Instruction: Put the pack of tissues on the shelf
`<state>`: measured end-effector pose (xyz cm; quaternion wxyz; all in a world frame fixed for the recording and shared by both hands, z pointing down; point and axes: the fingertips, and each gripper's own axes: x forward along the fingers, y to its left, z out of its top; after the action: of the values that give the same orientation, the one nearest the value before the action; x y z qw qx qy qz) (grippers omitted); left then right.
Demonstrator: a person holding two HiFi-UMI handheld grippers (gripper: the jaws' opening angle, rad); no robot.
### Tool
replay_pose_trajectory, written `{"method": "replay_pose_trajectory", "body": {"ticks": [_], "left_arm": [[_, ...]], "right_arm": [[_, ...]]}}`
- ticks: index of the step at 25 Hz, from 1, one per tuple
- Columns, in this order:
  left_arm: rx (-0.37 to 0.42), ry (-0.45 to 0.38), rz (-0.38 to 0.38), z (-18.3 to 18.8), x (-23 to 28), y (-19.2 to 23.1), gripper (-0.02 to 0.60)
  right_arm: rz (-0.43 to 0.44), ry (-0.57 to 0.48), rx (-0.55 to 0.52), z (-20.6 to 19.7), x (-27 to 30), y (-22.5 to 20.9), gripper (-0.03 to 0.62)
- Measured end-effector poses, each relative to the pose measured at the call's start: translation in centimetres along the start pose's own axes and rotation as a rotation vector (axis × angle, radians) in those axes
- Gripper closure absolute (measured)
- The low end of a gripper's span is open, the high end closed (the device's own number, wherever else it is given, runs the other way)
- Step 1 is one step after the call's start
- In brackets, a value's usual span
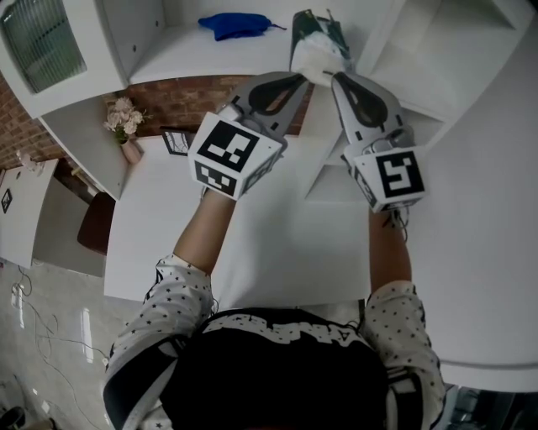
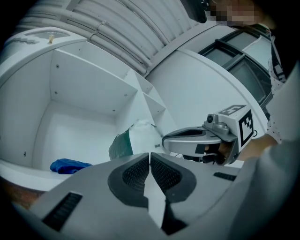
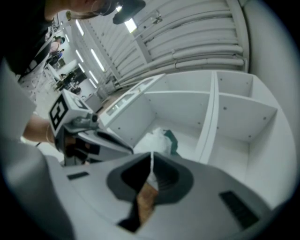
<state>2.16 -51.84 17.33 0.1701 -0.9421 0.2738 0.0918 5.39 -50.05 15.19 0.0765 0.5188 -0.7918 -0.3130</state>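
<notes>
The pack of tissues, white with a dark green end, lies on the white shelf beside an upright divider. It also shows in the left gripper view and in the right gripper view. My left gripper is shut and empty, its tips just short of the pack's near white end. My right gripper is shut too, its tips against that same white end. I cannot tell whether it pinches a fold of the wrapper. Each gripper sees the other beside it.
A blue cloth lies further left in the same shelf bay. A small vase of flowers and a picture frame stand at the back left of the white table. More shelf bays open to the right.
</notes>
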Motion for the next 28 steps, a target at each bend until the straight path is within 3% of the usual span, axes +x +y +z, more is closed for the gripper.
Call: {"method": "replay_pose_trajectory", "body": {"ticks": [28], "left_arm": [[-0.011, 0.053, 0.007, -2.0, -0.2, 1.6, 0.537]], "right_arm": [[-0.046, 0.084, 0.018, -3.0, 3.6, -1.8, 0.557]]}}
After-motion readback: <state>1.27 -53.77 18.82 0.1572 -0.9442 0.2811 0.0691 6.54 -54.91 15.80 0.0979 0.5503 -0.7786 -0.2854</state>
